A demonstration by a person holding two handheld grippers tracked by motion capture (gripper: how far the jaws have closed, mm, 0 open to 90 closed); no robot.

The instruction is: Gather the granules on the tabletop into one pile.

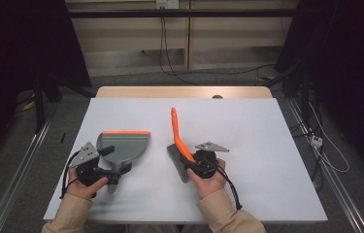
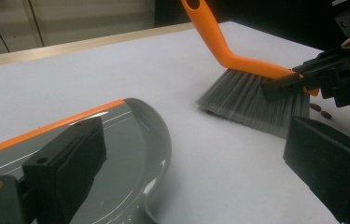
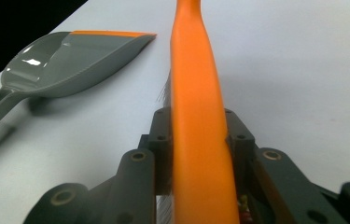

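An orange-handled hand brush with grey bristles rests bristles-down on the white table. My right gripper is shut on the low end of its orange handle, which runs up between the jaws of my right gripper. It also appears in the left gripper view, clamped above the bristles. To the left lies a grey dustpan with an orange lip. My left gripper is open, its jaws standing wide over the pan's narrow rear, not pressing it.
Two small brown bits lie on the table right behind the bristles. The white tabletop has a wooden strip along its far edge. Cables trail over the floor beyond the table and at its right.
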